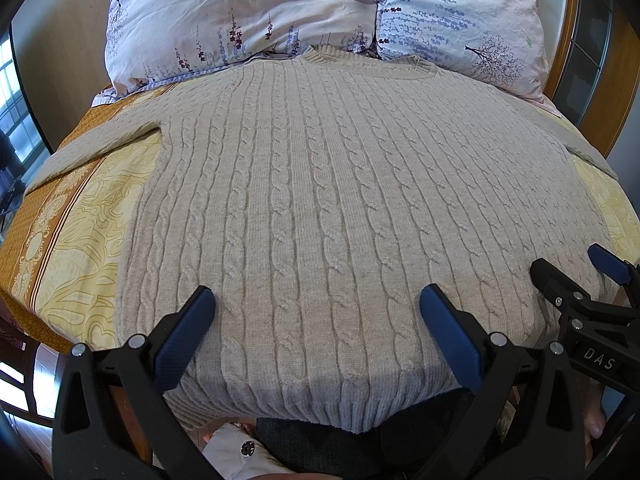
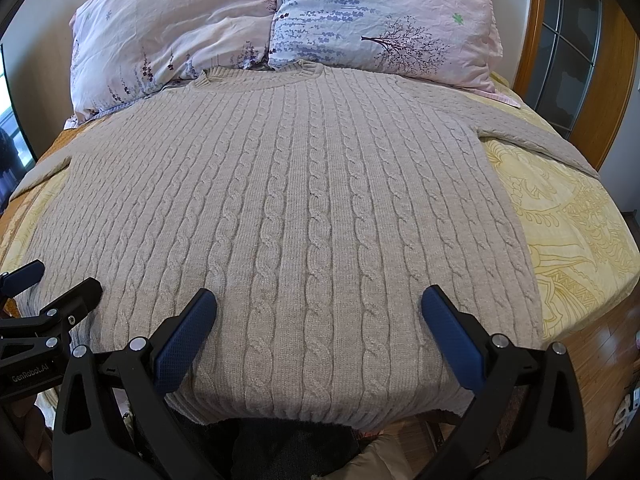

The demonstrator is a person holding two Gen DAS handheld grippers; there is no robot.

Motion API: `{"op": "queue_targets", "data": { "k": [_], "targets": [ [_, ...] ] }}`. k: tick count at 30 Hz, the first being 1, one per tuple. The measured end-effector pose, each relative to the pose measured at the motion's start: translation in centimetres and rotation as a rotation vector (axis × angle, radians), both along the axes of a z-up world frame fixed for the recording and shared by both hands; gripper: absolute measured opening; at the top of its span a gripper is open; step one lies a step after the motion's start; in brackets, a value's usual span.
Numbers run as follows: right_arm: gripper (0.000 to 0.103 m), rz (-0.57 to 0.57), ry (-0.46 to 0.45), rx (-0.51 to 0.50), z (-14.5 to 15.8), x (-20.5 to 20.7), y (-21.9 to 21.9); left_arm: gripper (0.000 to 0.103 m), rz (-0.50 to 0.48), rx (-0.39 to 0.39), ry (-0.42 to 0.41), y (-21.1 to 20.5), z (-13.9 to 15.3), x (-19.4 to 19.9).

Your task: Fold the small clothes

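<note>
Sleeve ends cut off at frame edges; hem droops over bed edge, underside hidden. Beige cable-knit sweater (image 1: 320,200) flat on yellow bedspread (image 1: 92,232), collar at pillows (image 1: 240,20). Left gripper (image 1: 318,304) and right gripper (image 2: 320,304) above hem, spread wide, grasping nothing.

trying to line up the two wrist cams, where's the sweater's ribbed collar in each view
Left wrist view: the collar sits top centre-right, just under the pillows.
Right wrist view: the collar sits top centre-left, under the same pillows.
Shared landmark: the dark seam where the two pillows meet, right above the sweater neck.
</note>
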State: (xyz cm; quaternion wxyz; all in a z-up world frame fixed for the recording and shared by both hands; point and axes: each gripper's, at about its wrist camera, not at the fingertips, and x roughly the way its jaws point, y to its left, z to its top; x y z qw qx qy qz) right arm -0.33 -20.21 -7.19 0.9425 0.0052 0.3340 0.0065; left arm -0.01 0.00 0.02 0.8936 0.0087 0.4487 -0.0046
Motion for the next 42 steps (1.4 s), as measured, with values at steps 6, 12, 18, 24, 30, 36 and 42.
{"op": "queue_targets", "data": {
  "k": [6, 12, 18, 24, 30, 36, 42],
  "targets": [
    [0.102, 0.0, 0.0, 0.0, 0.0, 0.0, -0.1, 0.101, 0.0, 0.0, 0.0, 0.0, 0.0, 0.0],
    [0.102, 0.0, -0.001, 0.0, 0.0, 0.0, -0.1, 0.101, 0.0, 0.0, 0.0, 0.0, 0.0, 0.0],
    [0.102, 0.001, 0.0, 0.0, -0.1, 0.0, -0.1, 0.101, 0.0, 0.0, 0.002, 0.0, 0.0, 0.0],
    [0.102, 0.014, 0.0, -0.006, -0.6, 0.0, -0.3, 0.101, -0.004, 0.002, 0.015, -0.1, 0.1, 0.3],
    [0.102, 0.076, -0.058, -0.003, -0.6, -0.1, -0.8, 0.101, -0.01, 0.005, 0.037, -0.1, 0.1, 0.7],
    [0.102, 0.104, -0.097, 0.046, 0.1, 0.8, -2.4, 0.101, -0.03, 0.016, 0.058, -0.2, 0.3, 1.5],
    [0.102, -0.085, -0.104, 0.318, 4.4, 5.0, -12.5, 0.101, -0.052, 0.064, 0.035, -0.5, 1.2, 3.6]
  ]
}}
